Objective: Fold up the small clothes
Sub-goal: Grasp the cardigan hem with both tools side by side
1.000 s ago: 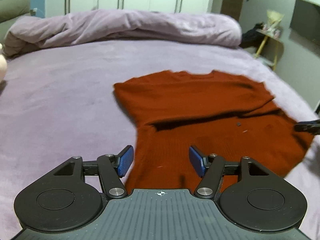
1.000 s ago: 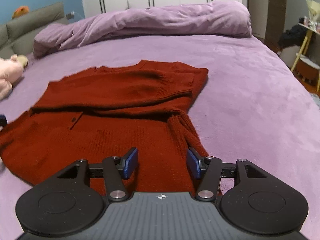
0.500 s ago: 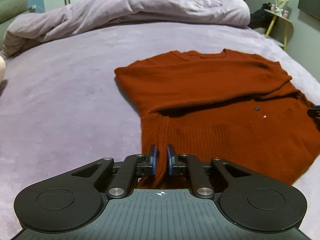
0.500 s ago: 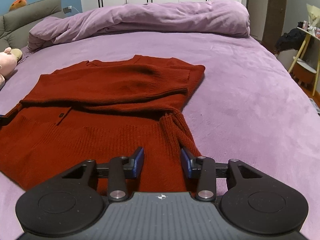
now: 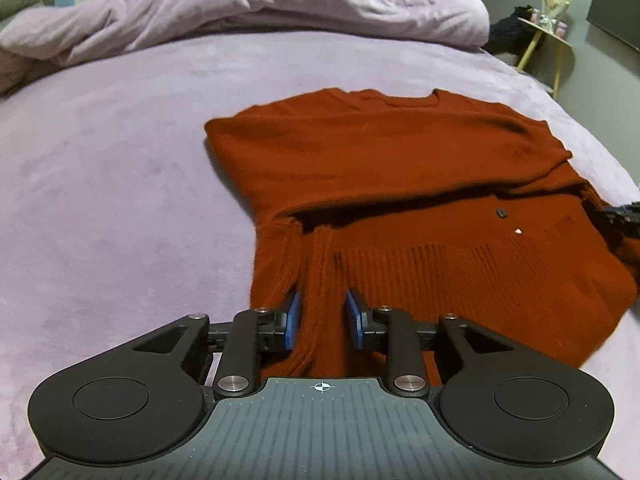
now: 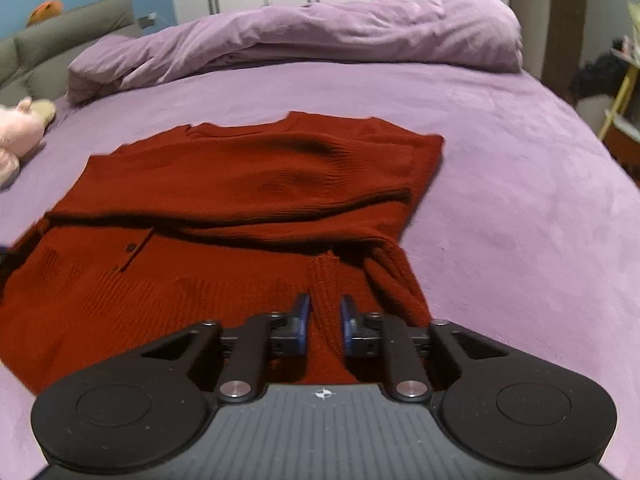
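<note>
A red knit sweater (image 5: 400, 168) lies flat on the purple bed, its sleeves folded across the chest. My left gripper (image 5: 323, 318) is at the sweater's lower left corner. Its jaws are opening, and a raised ridge of hem stands between the blue pads (image 5: 291, 320) with a dark gap on the right side. In the right wrist view the same sweater (image 6: 260, 176) fills the middle. My right gripper (image 6: 324, 322) sits at the lower right corner, its jaws closing, the pads pinching a ridge of ribbed hem. Its dark tip (image 5: 622, 220) shows at the left view's right edge.
A bunched purple duvet (image 6: 320, 36) lies along the far side of the bed (image 5: 100, 200). A pink soft toy (image 6: 18, 136) rests at the left by a grey headboard. A yellow-legged side table (image 5: 548, 40) stands off the bed at the right.
Both grippers moved down onto the sweater's hem. The left one shut on a fold, then parted again. The right one narrowed from wide open onto a fold.
</note>
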`<state>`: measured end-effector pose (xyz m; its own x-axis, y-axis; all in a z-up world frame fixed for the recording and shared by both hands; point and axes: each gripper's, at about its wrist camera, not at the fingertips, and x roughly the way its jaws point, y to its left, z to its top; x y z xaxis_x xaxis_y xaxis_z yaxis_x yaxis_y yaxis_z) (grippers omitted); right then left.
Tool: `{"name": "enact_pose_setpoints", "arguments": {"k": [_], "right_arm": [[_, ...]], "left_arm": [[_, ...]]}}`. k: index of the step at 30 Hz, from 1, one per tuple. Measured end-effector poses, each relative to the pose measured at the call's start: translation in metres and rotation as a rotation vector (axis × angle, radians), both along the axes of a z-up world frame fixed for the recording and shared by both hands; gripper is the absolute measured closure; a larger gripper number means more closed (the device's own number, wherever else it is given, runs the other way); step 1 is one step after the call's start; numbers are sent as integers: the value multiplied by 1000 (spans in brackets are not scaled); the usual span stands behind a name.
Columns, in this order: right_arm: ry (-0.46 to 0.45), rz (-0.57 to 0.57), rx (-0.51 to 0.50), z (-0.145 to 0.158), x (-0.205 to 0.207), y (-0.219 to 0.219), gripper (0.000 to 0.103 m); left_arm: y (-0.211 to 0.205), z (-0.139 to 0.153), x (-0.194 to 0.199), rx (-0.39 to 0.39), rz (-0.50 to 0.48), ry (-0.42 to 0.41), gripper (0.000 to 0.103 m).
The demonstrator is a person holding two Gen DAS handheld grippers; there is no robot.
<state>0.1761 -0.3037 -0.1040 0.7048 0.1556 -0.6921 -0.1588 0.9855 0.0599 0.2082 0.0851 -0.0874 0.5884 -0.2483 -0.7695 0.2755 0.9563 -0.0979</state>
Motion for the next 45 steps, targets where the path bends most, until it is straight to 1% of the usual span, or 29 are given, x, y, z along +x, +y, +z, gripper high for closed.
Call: {"name": "enact_pose_setpoints", "arguments": {"k": [2, 4, 7, 8, 10, 13, 14, 16, 18, 20, 23, 25, 26, 27, 28, 29, 30, 32, 33, 35, 36, 37, 38, 39, 41, 43, 45], "right_arm": [[-18, 22, -44, 3, -4, 7, 92], [-41, 30, -46, 10, -8, 10, 93], [-94, 30, 1, 28, -13, 8, 93], [-116, 29, 23, 36, -14, 6, 93], [-169, 10, 71, 54, -12, 1, 93], [-221, -33, 152, 74, 0, -11, 93], [-233, -48, 162, 78, 5, -13, 93], [-253, -83, 140, 81, 20, -13, 93], [-247, -123, 129, 77, 38, -13, 93], [-210, -171, 110, 66, 59, -14, 93], [-95, -217, 112, 39, 88, -15, 93], [-25, -226, 142, 22, 101, -18, 92], [6, -220, 156, 15, 105, -20, 91], [20, -215, 165, 12, 106, -21, 89], [21, -203, 179, 11, 105, -22, 88], [20, -189, 191, 11, 103, -23, 87], [27, -172, 207, 11, 103, -25, 83], [38, -149, 215, 10, 103, -24, 83], [39, -141, 204, 9, 101, -20, 83], [32, -126, 172, 8, 101, -14, 85], [23, -124, 147, 8, 102, -10, 88], [10, -118, 116, 8, 100, -5, 92], [2, -111, 101, 9, 101, -1, 93], [-11, -110, 82, 10, 98, 2, 94], [-69, -114, 58, 23, 90, 3, 95], [-151, -143, 86, 45, 82, -4, 97], [-230, -178, 125, 67, 80, -14, 97]], "left_arm": [[1, 0, 4, -13, 7, 12, 73], [0, -1, 7, -9, -1, 12, 95], [-4, 10, 5, 2, -13, -19, 96], [-3, 18, 3, -12, -15, -43, 96], [4, 41, 1, -73, -5, -111, 96], [17, 69, 8, -151, 62, -204, 96], [20, 74, 14, -150, 83, -228, 96], [23, 76, 31, -129, 131, -254, 96], [25, 66, 52, -116, 180, -238, 96], [25, 46, 72, -97, 214, -196, 96], [23, 16, 91, -75, 243, -116, 95], [25, 4, 93, -76, 247, -77, 88], [29, 1, 92, -94, 241, -67, 84], [32, -1, 90, -116, 232, -66, 71], [36, -3, 87, -124, 231, -59, 63], [39, -4, 85, -135, 229, -52, 63], [41, -6, 85, -152, 225, -46, 65], [40, -9, 88, -183, 218, -24, 71], [39, -10, 90, -194, 214, -18, 84], [35, -11, 90, -179, 214, -18, 90], [33, -10, 89, -166, 212, -25, 93], [31, -6, 88, -155, 211, -35, 95], [30, 0, 84, -151, 218, -46, 95], [31, 9, 81, -166, 222, -63, 95], [33, 36, 75, -209, 224, -116, 95], [35, 68, 75, -255, 218, -183, 95], [32, 88, 83, -253, 215, -247, 95]]}}
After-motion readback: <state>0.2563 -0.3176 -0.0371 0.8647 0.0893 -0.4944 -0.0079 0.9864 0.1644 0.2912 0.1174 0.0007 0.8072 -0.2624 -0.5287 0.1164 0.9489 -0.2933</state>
